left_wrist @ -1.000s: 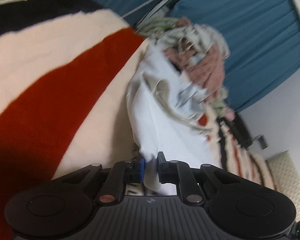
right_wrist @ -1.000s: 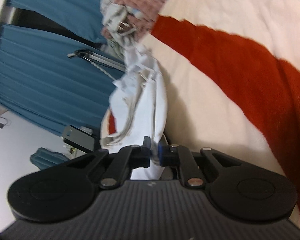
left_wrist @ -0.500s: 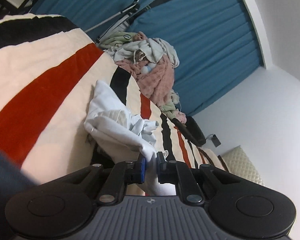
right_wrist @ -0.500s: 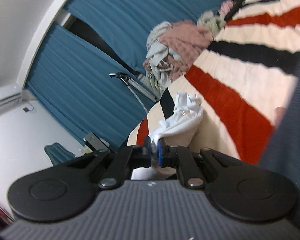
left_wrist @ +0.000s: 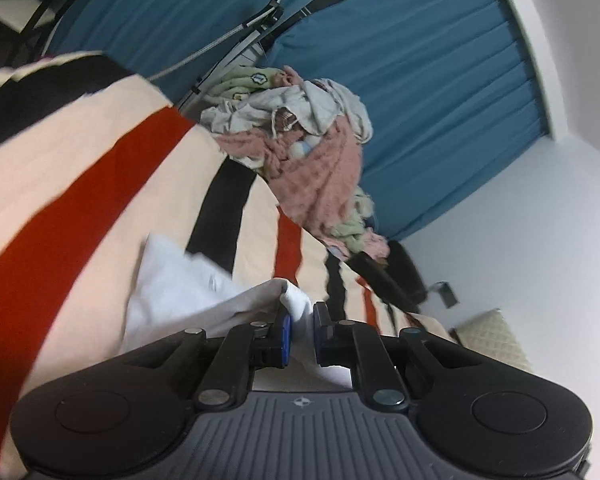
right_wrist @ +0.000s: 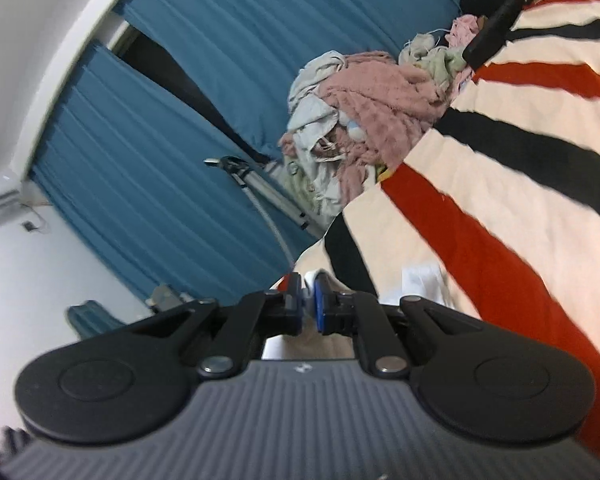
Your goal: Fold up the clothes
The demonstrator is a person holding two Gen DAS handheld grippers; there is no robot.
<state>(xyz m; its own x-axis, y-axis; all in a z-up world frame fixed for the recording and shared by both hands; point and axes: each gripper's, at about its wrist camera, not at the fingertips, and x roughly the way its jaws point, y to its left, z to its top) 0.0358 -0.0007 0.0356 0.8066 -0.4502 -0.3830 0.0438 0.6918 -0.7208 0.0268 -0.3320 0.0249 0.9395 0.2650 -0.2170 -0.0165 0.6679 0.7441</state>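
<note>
A white garment (left_wrist: 180, 292) lies low on the striped blanket (left_wrist: 60, 184), stretched toward the left gripper. My left gripper (left_wrist: 299, 320) is shut on a bunched edge of it. My right gripper (right_wrist: 309, 300) is shut on another edge of the white garment (right_wrist: 422, 284), most of which is hidden under the gripper body. A pile of unfolded clothes (left_wrist: 308, 148), pink, grey and pale green, sits at the far side of the blanket; it also shows in the right wrist view (right_wrist: 364, 108).
The blanket (right_wrist: 520, 208) has cream, red and black stripes. Blue curtains (left_wrist: 420, 80) hang behind the pile. A metal stand (right_wrist: 260, 188) leans by the curtain. A dark object (left_wrist: 384, 276) lies past the pile, and a quilted cushion (left_wrist: 492, 340) at right.
Both grippers have pulled back and tilted up, drawing the white garment away from the pile and lower on the blanket. Both stay shut on its edges.
</note>
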